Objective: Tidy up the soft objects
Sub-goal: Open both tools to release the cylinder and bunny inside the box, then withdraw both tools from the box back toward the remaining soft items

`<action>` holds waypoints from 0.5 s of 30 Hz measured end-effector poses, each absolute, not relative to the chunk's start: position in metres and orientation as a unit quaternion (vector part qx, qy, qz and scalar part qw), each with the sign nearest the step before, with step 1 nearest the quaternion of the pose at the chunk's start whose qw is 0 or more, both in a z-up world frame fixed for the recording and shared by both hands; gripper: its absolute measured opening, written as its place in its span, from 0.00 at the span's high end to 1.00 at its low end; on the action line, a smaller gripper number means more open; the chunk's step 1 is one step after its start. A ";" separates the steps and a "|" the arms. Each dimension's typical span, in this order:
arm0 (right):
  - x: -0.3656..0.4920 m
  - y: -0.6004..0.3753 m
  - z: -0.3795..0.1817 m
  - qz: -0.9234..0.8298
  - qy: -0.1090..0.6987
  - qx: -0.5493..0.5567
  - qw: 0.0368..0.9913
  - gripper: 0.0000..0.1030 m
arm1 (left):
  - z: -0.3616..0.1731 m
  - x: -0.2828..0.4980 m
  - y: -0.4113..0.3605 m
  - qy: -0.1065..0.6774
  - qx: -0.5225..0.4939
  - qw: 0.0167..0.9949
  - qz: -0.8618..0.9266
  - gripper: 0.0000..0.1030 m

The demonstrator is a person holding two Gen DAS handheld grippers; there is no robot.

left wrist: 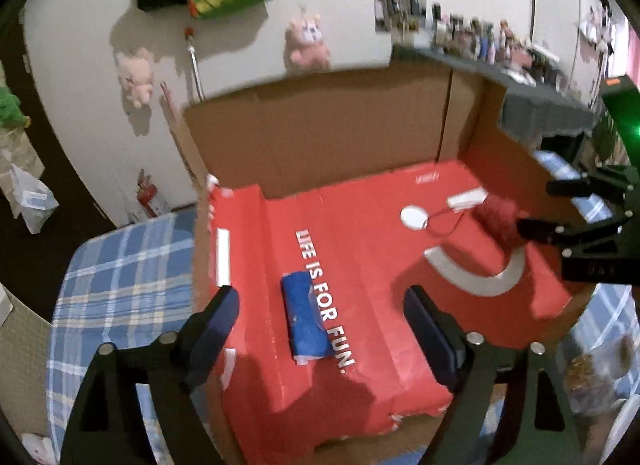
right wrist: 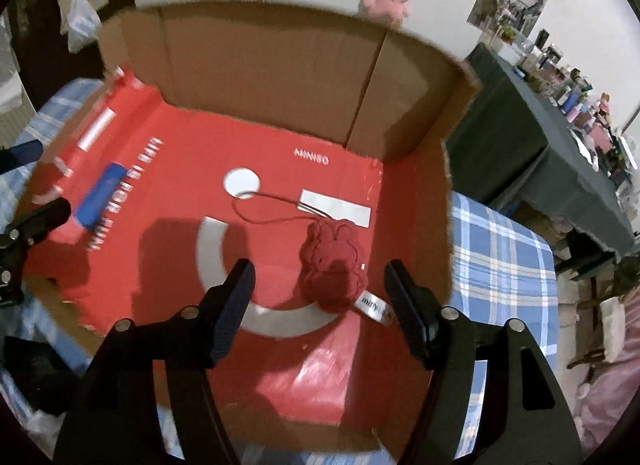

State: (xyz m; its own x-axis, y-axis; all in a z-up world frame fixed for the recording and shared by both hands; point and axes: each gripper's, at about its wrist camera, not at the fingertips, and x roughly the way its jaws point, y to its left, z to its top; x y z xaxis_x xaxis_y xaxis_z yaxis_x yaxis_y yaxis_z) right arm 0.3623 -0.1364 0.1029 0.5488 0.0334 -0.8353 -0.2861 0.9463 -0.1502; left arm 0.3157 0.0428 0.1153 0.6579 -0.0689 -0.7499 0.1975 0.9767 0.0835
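A rolled blue cloth [left wrist: 306, 319] lies on the red floor of an open cardboard box [left wrist: 312, 137], on the left step. My left gripper [left wrist: 320, 329] is open above it, one finger on each side. A red plush [right wrist: 334, 267] with a red string and white tag lies at the box's right side; it also shows in the left wrist view [left wrist: 498, 217]. My right gripper [right wrist: 320, 305] is open around the plush, just above it. The blue cloth also shows in the right wrist view [right wrist: 100, 195].
The box [right wrist: 276, 65] stands on a blue plaid cloth [right wrist: 500, 261] covering the table. Its brown flaps stand up at the back. Pink plush toys [left wrist: 308, 43] hang on the white wall. A dark shelf [right wrist: 560, 145] with small items stands at the right.
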 end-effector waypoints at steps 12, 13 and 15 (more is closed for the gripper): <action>0.257 -0.139 0.181 0.123 0.355 -0.105 0.921 0.22 | 0.189 0.221 0.043 0.292 0.024 0.953 -0.072 0.00; 0.248 -0.139 0.185 0.124 0.347 -0.103 0.924 0.21 | 0.194 0.210 0.042 0.281 0.023 0.957 -0.073 0.00; 0.221 -0.138 0.196 0.128 0.321 -0.103 0.933 0.17 | 0.202 0.192 0.040 0.265 0.020 0.961 -0.074 0.00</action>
State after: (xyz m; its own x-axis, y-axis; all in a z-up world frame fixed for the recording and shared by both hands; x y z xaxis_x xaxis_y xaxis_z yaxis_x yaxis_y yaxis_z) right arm 0.2214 -0.1383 0.1955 0.7614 0.1718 -0.6250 -0.3040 0.9463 -0.1102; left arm 0.1917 0.0399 0.2016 0.8481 -0.1326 -0.5130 0.1538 0.9881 -0.0012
